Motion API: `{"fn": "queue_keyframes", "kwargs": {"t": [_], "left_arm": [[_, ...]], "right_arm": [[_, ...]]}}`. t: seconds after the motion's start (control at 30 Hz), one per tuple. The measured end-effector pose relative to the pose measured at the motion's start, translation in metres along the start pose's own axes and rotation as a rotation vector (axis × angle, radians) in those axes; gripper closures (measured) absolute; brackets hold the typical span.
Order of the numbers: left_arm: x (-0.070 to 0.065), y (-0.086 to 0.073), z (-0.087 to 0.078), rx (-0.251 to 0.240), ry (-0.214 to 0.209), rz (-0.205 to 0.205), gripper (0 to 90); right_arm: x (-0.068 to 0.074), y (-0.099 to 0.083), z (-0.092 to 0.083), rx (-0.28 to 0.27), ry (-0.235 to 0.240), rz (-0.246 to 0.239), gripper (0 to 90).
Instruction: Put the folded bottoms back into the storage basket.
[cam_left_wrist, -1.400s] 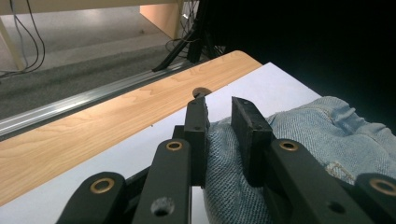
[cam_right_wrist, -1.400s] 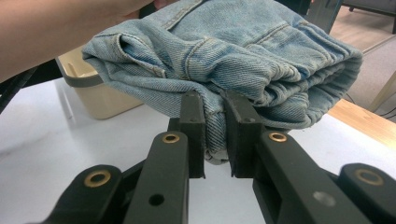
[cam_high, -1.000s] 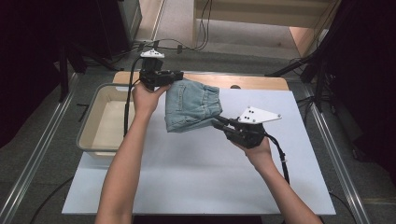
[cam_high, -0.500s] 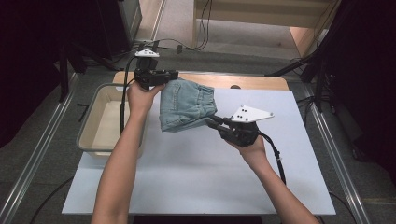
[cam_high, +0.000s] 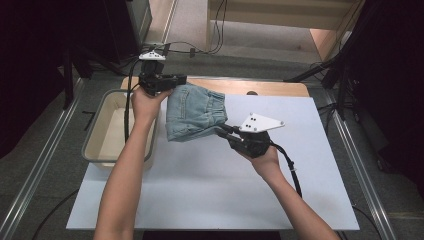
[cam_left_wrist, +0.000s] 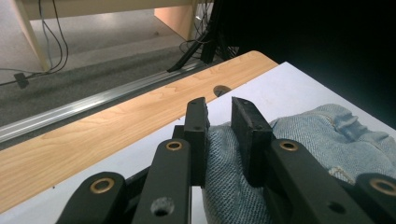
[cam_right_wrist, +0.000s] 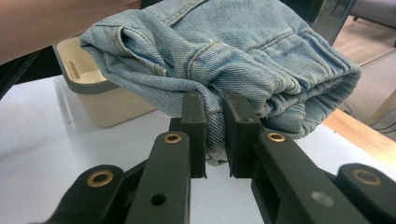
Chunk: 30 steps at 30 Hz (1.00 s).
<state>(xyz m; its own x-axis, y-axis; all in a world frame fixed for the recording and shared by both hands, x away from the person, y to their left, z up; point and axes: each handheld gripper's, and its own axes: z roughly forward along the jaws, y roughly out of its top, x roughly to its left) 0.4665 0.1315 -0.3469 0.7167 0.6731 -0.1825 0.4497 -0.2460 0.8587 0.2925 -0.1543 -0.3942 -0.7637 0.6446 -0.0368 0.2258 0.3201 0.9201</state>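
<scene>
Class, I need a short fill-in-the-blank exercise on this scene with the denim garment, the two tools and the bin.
1. Both tools grip a folded garment made of ____.
2. The left tool and the right tool hold the garment ____ the white table top, not resting on it.
3. The beige bin stands at the table's ____ side in the high view.

Missing words: denim; above; left

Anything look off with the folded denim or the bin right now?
Nothing stands out. The folded light-blue denim garment hangs bunched between the left gripper and right gripper, both shut on its fabric. The beige plastic bin sits upright at the white table's left edge.
</scene>
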Motion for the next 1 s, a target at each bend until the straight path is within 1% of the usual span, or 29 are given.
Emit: {"fn": "queue_keyframes", "kwargs": {"t": [0.13,0.2,0.23,0.27,0.4,0.43,0.63,1.0], "left_arm": [[0.002,0.0,-0.003,-0.004,0.005,-0.004,77.7],[0.003,0.0,-0.004,-0.004,0.005,-0.004,77.7],[0.003,0.0,-0.005,-0.006,0.004,-0.004,77.7],[0.004,0.0,-0.006,-0.009,0.004,-0.006,77.7],[0.006,0.0,-0.009,-0.015,0.005,-0.009,77.7],[0.006,0.0,-0.01,-0.014,0.008,-0.008,77.7],[0.01,-0.001,-0.016,-0.018,0.014,-0.012,77.7],[0.019,-0.003,-0.027,-0.024,0.032,-0.023,77.7]], "right_arm": [[0.003,0.002,0.002,-0.008,-0.009,-0.011,78.5],[0.003,0.003,0.002,-0.008,-0.002,-0.004,78.5],[0.004,0.003,0.003,-0.009,-0.007,-0.008,78.4],[0.004,0.004,0.003,-0.009,0.001,-0.011,78.4],[0.005,0.007,0.005,-0.012,0.003,-0.009,78.4],[0.005,0.008,0.005,-0.009,0.013,-0.012,78.3],[0.009,0.011,0.011,-0.008,0.014,-0.015,78.3],[0.014,0.019,0.022,-0.008,0.033,-0.023,78.2]]}}
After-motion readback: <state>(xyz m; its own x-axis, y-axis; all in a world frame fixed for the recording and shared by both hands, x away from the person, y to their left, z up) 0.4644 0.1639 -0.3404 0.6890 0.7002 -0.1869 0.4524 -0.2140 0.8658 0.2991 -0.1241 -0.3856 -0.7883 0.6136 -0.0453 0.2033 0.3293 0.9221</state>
